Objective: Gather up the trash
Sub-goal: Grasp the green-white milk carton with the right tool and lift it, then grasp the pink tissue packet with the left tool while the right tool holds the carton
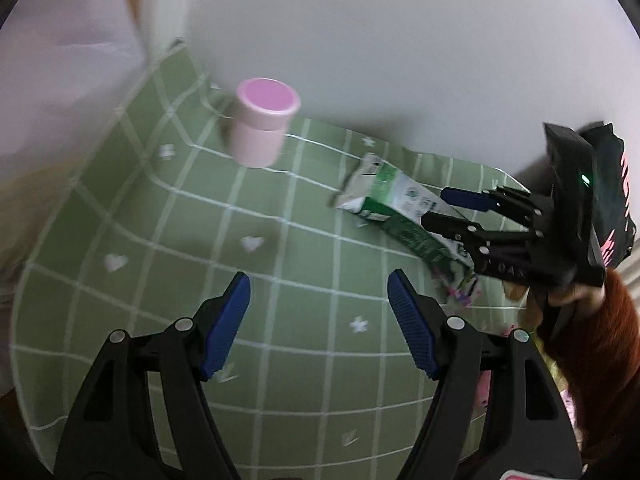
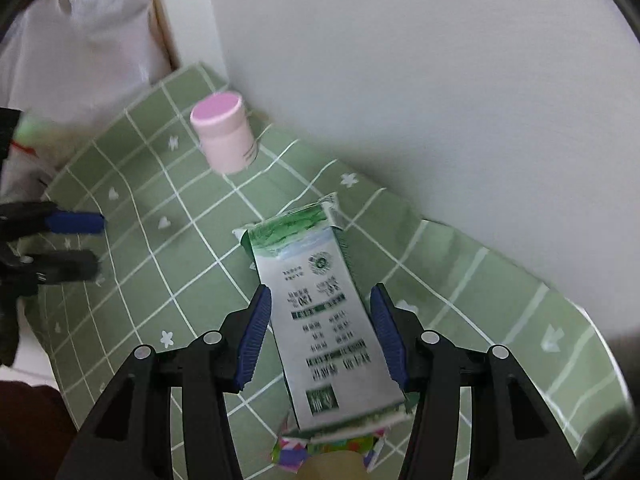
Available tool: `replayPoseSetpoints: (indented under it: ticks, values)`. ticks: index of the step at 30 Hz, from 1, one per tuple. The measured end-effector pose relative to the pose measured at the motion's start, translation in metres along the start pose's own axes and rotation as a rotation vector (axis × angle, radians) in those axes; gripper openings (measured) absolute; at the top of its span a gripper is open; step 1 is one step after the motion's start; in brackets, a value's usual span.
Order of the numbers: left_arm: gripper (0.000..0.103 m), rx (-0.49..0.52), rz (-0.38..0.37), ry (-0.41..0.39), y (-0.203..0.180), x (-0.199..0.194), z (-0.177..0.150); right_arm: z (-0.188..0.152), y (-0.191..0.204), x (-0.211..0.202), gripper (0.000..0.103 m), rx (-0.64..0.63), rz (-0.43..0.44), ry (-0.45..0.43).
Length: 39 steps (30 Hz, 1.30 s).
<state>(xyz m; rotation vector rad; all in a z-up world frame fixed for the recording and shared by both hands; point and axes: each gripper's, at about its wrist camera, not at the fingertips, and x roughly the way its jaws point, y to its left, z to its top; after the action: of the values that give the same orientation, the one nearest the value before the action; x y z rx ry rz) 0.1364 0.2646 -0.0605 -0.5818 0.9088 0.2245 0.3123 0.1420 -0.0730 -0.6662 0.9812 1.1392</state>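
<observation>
A flattened green and white milk carton lies on the green checked tablecloth. My right gripper is open with its blue pads on either side of the carton, apart from it. In the left wrist view the carton lies at the right, under the right gripper. My left gripper is open and empty above the cloth. A pink jar with a lid stands upright at the back; it also shows in the right wrist view.
A colourful wrapper lies under the carton's near end. A white wall runs behind the table. A white plastic bag sits at the far left. A black snack bag is at the right edge.
</observation>
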Motion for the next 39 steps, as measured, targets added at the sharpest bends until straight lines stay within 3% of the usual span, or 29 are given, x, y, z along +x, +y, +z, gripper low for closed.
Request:
replayPoseSetpoints:
  ticks: [3,7,15,20,29,31,36,39]
  values:
    - [0.068,0.008,0.029,-0.005,0.01,-0.006,-0.005,0.011,0.002,0.011,0.052,0.002,0.05,0.026]
    - [0.068,0.027,0.058,0.002,0.018,-0.007,-0.01,0.023,0.016,0.016,0.052,-0.045,0.051,0.06]
    - [0.068,0.035,0.047,-0.005,0.032,-0.009,-0.008,0.022,0.023,0.02,0.055,-0.009,0.051,0.074]
    - [0.068,0.018,0.031,-0.003,0.037,-0.005,-0.008,0.019,0.041,0.023,0.056,-0.072,0.073,0.114]
    - [0.068,-0.002,0.015,0.017,0.041,0.004,-0.011,0.026,0.051,0.04,0.056,-0.064,-0.029,0.131]
    - [0.068,-0.005,0.005,0.017,0.042,0.004,-0.012,0.025,0.05,0.033,0.054,-0.05,-0.041,0.11]
    - [0.074,-0.007,-0.022,0.038,0.04,0.012,-0.013,0.011,0.021,-0.045,0.054,0.104,-0.066,-0.088]
    - [0.074,0.005,-0.054,0.07,0.03,0.023,-0.013,-0.007,0.005,-0.081,0.054,0.174,-0.123,-0.145]
